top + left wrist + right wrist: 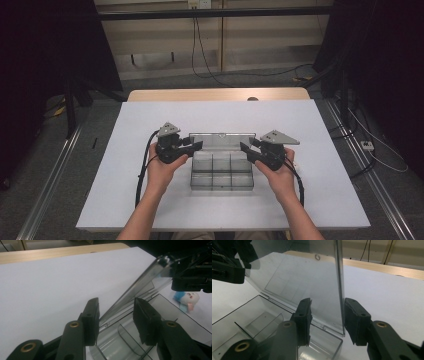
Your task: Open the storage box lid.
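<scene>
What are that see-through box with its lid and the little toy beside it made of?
The box and its raised lid look like clear, slightly smoky hard plastic: glossy, with dividers and the table visible through them. The small toy seems soft plush fabric, blue and cream, though it is too small to be sure.

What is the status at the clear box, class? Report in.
Left hand-held gripper and right hand-held gripper open, jaws straddling the raised lid at either end. Compartment box open, compartments look empty. Small plush toy beside the box.

A small plush toy (187, 299) lies on the white table (150, 125) — wall socket (199, 4) behind.
</scene>
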{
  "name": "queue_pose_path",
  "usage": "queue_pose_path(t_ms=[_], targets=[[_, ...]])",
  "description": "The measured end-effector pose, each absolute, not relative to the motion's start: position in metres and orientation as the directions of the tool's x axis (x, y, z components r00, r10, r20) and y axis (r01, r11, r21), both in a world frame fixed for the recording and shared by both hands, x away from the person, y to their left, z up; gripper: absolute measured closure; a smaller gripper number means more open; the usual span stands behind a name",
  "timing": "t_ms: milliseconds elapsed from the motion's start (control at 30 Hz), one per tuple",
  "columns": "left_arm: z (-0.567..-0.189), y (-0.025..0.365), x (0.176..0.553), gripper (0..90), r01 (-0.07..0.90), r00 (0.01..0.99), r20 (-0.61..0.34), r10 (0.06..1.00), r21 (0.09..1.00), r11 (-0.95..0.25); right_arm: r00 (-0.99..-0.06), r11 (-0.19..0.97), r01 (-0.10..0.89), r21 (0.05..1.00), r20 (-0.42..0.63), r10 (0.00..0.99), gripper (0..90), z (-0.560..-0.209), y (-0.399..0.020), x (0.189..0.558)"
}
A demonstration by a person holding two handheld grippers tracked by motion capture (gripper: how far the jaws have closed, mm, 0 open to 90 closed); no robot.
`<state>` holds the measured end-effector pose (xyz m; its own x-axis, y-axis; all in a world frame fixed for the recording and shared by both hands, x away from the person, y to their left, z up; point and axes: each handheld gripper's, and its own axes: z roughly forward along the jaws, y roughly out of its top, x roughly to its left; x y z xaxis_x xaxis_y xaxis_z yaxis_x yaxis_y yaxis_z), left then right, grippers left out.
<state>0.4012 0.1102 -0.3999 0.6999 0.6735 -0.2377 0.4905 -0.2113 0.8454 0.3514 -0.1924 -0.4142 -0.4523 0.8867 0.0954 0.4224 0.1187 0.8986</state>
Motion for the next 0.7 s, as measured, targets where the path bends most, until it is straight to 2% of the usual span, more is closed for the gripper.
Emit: queue_pose_path(t_ms=[700], targets=[[-0.402, 0.106, 0.412, 59.9, 0.503, 0.679, -0.254, 0.689, 0.845, -0.184, -0.435, 0.091, 0.434, 0.896, 0.120, 0.892, 59.5, -0.420, -0.193, 0.363]])
